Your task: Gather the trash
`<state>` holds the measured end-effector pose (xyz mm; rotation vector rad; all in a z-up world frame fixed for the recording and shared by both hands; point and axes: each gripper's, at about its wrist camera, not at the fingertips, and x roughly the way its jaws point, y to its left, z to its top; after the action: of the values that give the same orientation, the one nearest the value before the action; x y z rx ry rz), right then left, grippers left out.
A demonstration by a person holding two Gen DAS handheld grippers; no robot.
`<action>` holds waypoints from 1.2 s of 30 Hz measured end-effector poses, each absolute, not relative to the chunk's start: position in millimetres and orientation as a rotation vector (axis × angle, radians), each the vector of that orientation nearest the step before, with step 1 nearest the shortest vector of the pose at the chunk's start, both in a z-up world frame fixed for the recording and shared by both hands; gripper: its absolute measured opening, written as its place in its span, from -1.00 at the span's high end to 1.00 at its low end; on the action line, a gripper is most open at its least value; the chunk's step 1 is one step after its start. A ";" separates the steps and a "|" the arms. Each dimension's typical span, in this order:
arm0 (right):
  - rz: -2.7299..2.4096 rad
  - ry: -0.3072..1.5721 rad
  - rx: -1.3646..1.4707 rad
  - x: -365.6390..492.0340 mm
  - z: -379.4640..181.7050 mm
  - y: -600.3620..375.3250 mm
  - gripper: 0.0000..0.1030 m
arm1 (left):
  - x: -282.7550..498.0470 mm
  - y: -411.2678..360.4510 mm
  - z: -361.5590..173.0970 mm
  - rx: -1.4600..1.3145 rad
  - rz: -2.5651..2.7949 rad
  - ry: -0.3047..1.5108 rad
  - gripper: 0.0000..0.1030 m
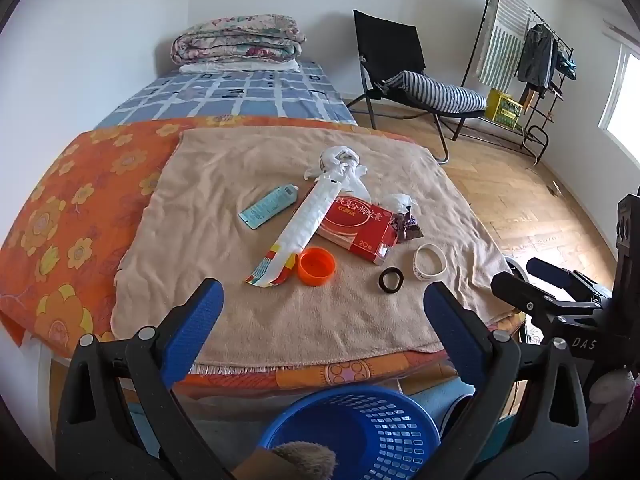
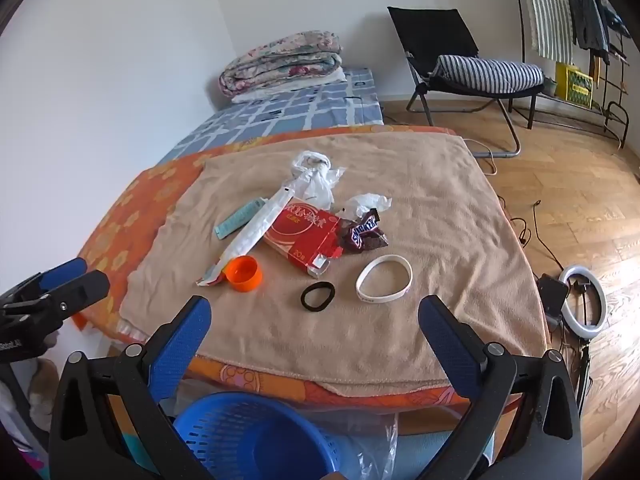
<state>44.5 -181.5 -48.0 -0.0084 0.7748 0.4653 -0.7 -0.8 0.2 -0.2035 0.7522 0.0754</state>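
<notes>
On a beige towel (image 1: 248, 312) (image 2: 420, 184) on the bed lie a red box (image 1: 356, 226) (image 2: 304, 236), a long white wrapper (image 1: 298, 228) (image 2: 256, 228), an orange cap (image 1: 316, 266) (image 2: 243, 274), a teal tube (image 1: 268, 207) (image 2: 236, 220), crumpled white plastic (image 1: 340, 164) (image 2: 316, 176), a Snickers wrapper (image 1: 406, 226) (image 2: 364, 234), a black hair tie (image 1: 391, 280) (image 2: 317, 296) and a white wristband (image 1: 430, 267) (image 2: 384, 284). My left gripper (image 1: 324, 320) and right gripper (image 2: 316, 332) are open and empty, above the bed's near edge. A blue basket (image 1: 360, 428) (image 2: 240, 436) sits below them.
Folded quilts (image 1: 236, 44) lie at the bed's far end. A black chair with a striped cushion (image 1: 432, 92) and a clothes rack (image 1: 532, 56) stand on the wooden floor to the right. A ring light (image 2: 584, 300) and cables lie on the floor.
</notes>
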 end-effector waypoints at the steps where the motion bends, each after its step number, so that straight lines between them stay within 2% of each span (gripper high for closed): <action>1: 0.466 0.773 -0.008 44.3 -47.4 -180.9 -0.99 | 0.9 0.0 -0.3 -0.216 0.082 0.773 -0.98; 36: 0.470 0.809 0.006 45.0 -54.3 -179.1 -0.99 | 3.5 1.9 -20.8 -0.227 0.086 0.809 -0.98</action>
<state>45.0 -179.1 -54.3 0.0057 0.8088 0.4699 3.5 1.9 -20.8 -0.2267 0.8094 0.0857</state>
